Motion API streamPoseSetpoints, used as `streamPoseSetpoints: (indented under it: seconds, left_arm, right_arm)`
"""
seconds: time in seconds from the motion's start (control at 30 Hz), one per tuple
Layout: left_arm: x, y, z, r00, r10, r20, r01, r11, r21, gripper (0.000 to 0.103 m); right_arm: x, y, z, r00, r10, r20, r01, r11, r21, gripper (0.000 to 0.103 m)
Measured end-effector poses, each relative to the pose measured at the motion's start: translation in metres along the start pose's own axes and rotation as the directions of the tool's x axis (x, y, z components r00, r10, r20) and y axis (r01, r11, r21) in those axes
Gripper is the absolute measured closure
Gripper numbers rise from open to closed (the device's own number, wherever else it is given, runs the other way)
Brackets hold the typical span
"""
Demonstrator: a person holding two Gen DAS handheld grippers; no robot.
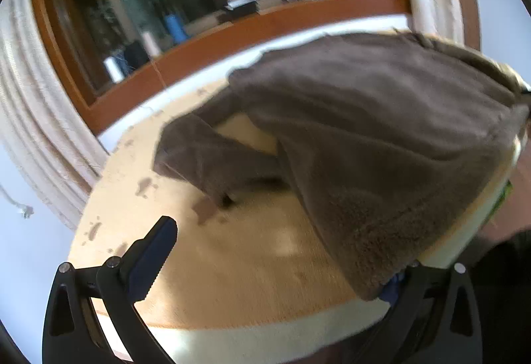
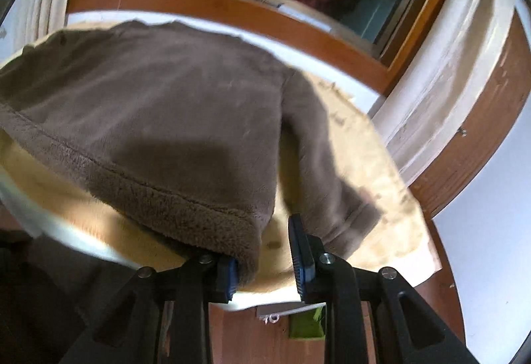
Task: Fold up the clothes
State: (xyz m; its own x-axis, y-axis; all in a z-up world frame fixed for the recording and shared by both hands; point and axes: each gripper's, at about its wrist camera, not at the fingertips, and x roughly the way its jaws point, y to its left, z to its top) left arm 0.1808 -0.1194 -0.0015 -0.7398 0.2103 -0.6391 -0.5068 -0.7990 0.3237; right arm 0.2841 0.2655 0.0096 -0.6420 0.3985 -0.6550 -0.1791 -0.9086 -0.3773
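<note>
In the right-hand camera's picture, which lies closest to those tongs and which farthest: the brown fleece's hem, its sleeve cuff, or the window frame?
1. Hem of the brown fleece: at the left finger of the right tongs, which are open.
2. Sleeve cuff: just past the right finger, on the right.
3. Window frame: far back, beyond the table.

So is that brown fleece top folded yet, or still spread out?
Mostly spread out: the brown fleece top lies flat over the cream blanket, both sleeves showing, its hem at the near edge.
</note>
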Motion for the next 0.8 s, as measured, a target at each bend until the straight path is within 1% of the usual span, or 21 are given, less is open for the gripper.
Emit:
streamPoseSetpoints:
  seconds: [0.1, 0.13, 0.17, 0.2, 0.23, 0.27, 0.3, 0.33, 0.4, 0.43, 0.47, 0.53, 0.6, 0.7, 0.8]
  left_arm:
    - [0.009, -0.006, -0.009, 0.999, -0.023, -0.032, 0.025, 0.998, 0.064, 0.0]
    - [0.011, -0.009, -0.012, 0.999, -0.027, -0.038, 0.03, 0.996, 0.09, 0.0]
    - [0.011, -0.013, -0.014, 0.999, -0.028, -0.038, 0.032, 0.992, 0.118, 0.001]
    - [0.01, -0.014, -0.015, 0.999, -0.033, -0.033, 0.037, 0.989, 0.14, 0.001]
    - [0.008, -0.013, -0.016, 0.999, -0.041, -0.033, 0.046, 0.987, 0.155, 0.001]
    - [0.007, -0.012, -0.016, 0.998, -0.05, -0.033, 0.055, 0.984, 0.169, 0.001]
    - [0.005, -0.012, -0.016, 0.998, -0.059, -0.033, 0.064, 0.981, 0.183, 0.001]
    - [0.003, -0.011, -0.017, 0.997, -0.068, -0.033, 0.073, 0.978, 0.197, 0.001]
    - [-0.001, -0.005, -0.016, 0.993, -0.108, -0.045, 0.115, 0.972, 0.206, 0.001]
    - [-0.004, -0.001, -0.016, 0.99, -0.131, -0.05, 0.139, 0.97, 0.201, 0.001]
    - [-0.008, 0.003, -0.015, 0.987, -0.152, -0.053, 0.159, 0.968, 0.192, 0.001]
    - [-0.014, 0.012, -0.008, 0.981, -0.195, -0.026, 0.196, 0.968, 0.157, 0.0]
    - [-0.019, 0.02, -0.001, 0.971, -0.238, 0.012, 0.235, 0.965, 0.119, 0.0]
    - [-0.027, 0.033, 0.011, 0.952, -0.299, 0.072, 0.294, 0.953, 0.066, 0.0]
    - [-0.035, 0.046, 0.023, 0.926, -0.354, 0.134, 0.355, 0.935, 0.015, 0.0]
  right_arm:
    - [0.007, 0.004, -0.002, 0.998, 0.047, -0.031, -0.047, 0.999, -0.017, 0.077]
    - [0.009, 0.005, -0.002, 0.997, 0.064, -0.039, -0.065, 0.998, -0.024, 0.074]
    - [0.01, 0.005, -0.002, 0.996, 0.075, -0.043, -0.076, 0.997, -0.032, 0.073]
    - [0.01, 0.003, -0.001, 0.996, 0.077, -0.043, -0.079, 0.996, -0.035, 0.068]
    - [0.01, -0.001, -0.001, 0.996, 0.08, -0.045, -0.081, 0.996, -0.032, 0.054]
    - [0.011, -0.006, -0.001, 0.995, 0.085, -0.048, -0.086, 0.996, -0.024, 0.047]
    - [0.01, -0.013, -0.002, 0.993, 0.108, -0.052, -0.108, 0.994, -0.005, 0.038]
    - [0.01, -0.021, -0.002, 0.988, 0.146, -0.053, -0.145, 0.989, 0.022, 0.031]
    - [0.008, -0.035, -0.002, 0.972, 0.229, -0.049, -0.225, 0.972, 0.072, 0.026]
    - [0.005, -0.04, -0.002, 0.959, 0.279, -0.037, -0.275, 0.957, 0.092, 0.026]
    - [0.002, -0.044, -0.002, 0.95, 0.312, -0.025, -0.308, 0.946, 0.099, 0.026]
    - [-0.005, -0.046, 0.001, 0.948, 0.317, -0.013, -0.316, 0.946, 0.073, 0.026]
    - [-0.009, -0.044, 0.004, 0.942, 0.335, -0.011, -0.334, 0.942, 0.044, 0.026]
    - [-0.022, -0.046, 0.008, 0.925, 0.379, 0.021, -0.38, 0.924, 0.033, 0.026]
    - [-0.037, -0.052, 0.016, 0.906, 0.416, 0.075, -0.42, 0.907, 0.039, 0.026]
